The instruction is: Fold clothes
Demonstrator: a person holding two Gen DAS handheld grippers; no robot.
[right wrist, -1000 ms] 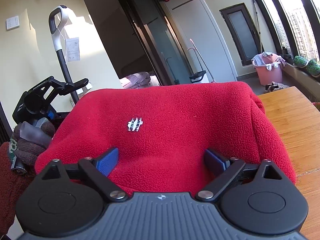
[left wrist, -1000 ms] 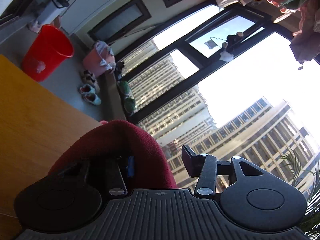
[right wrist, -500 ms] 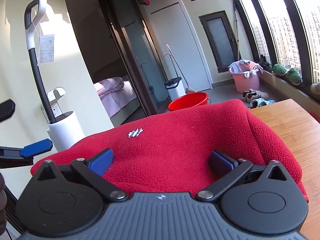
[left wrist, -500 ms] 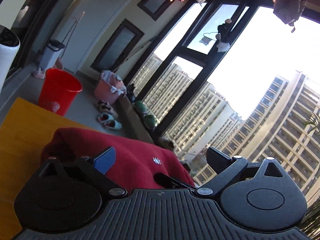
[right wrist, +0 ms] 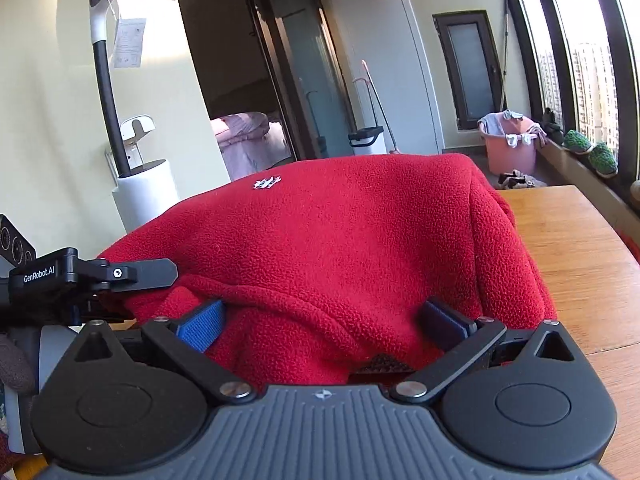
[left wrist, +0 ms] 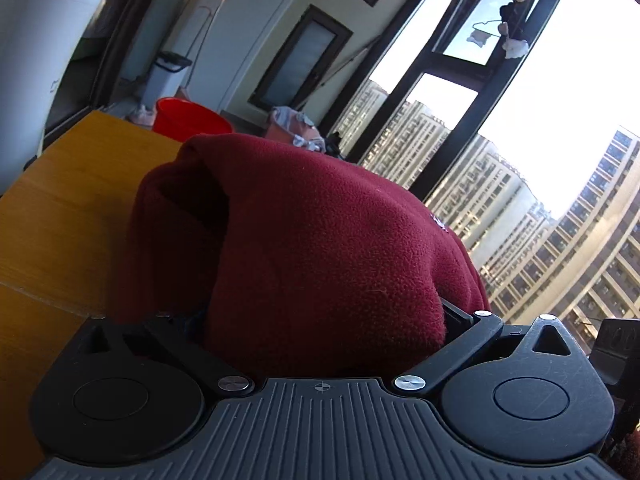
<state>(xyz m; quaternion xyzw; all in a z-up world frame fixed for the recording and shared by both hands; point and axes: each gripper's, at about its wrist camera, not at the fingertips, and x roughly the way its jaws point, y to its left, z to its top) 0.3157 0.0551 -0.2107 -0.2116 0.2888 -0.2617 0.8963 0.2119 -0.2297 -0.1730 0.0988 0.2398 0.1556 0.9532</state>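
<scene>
A folded red fleece garment (right wrist: pixel 340 248) lies as a thick bundle on the wooden table (right wrist: pixel 572 248). My right gripper (right wrist: pixel 320 316) is open at the near edge of the bundle, which bulges between its blue pads (right wrist: pixel 200 324). My left gripper (left wrist: pixel 320 312) is at another side of the fleece (left wrist: pixel 312 240). Its jaws are opening wide with the fleece between them, and the cloth hides most of both fingers. In the right wrist view the left gripper (right wrist: pixel 120 276) shows at the bundle's left edge, held by a gloved hand (right wrist: pixel 16 364).
The table's edge (left wrist: pixel 60 208) runs left of the bundle. On the floor beyond stand a red bucket (left wrist: pixel 188 118) and a pink laundry basket (right wrist: pixel 508 144). A white vacuum stand (right wrist: pixel 144 196) is at the left. Tall windows line the right, with shoes (right wrist: pixel 588 148) on the ledge.
My left gripper has let go of the fleece, spread wide and dropped down beside the bundle. My right gripper widened a little and shifted along the near edge.
</scene>
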